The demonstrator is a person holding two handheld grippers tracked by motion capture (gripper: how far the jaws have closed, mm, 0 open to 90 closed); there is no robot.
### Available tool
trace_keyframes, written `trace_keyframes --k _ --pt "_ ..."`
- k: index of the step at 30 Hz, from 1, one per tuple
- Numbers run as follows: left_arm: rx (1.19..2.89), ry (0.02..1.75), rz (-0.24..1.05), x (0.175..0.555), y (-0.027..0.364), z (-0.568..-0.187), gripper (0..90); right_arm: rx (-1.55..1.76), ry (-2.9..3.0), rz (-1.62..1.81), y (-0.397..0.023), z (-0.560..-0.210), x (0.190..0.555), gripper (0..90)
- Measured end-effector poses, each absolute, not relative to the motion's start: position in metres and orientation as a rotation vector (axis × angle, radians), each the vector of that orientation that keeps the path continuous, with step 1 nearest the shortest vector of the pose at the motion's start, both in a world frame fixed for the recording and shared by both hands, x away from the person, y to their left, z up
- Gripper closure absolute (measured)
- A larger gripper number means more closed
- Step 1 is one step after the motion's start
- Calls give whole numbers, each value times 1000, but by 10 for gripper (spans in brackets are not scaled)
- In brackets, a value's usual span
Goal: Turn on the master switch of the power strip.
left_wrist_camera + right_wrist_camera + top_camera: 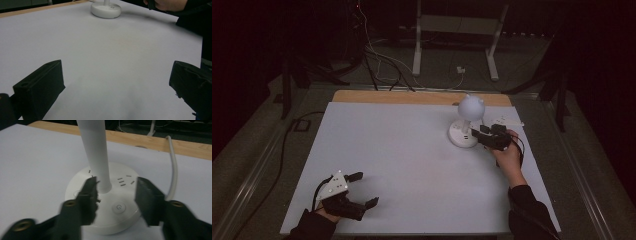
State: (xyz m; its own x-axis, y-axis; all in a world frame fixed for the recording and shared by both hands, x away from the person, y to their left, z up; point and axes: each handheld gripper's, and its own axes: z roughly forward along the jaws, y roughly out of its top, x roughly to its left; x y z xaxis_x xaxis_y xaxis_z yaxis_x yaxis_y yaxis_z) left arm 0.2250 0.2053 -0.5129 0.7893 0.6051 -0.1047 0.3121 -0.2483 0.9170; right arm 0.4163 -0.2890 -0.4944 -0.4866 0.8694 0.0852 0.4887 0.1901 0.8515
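Observation:
A white desk lamp stands at the table's back right, with a round head [471,105] above a round base [462,135]. My right gripper [480,133] hangs open over that base [82,185], one jaw on each side of the power button [120,207] and close to the stem [94,152]; nothing is gripped. Near the front left edge my left gripper [367,189] rests low over the bare white table top [105,57], jaws wide open and empty. The lamp base [106,10] lies far ahead of it.
The lamp's white cable [173,170] runs off the base toward the table's wooden back edge [412,96]. A small white object [507,121] lies behind the lamp. A white desk frame [457,30] and loose cables sit on the floor beyond.

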Motion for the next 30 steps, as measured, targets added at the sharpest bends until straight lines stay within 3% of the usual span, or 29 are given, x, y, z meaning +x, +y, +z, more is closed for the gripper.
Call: trace_keyframes --k 15,30 --pt "1856 701 324 225 205 -513 2 1291 2088 1124 -284 -499 421 900" --pt "1856 700 323 225 205 -513 2 1221 2100 1025 -277 -508 422 900"
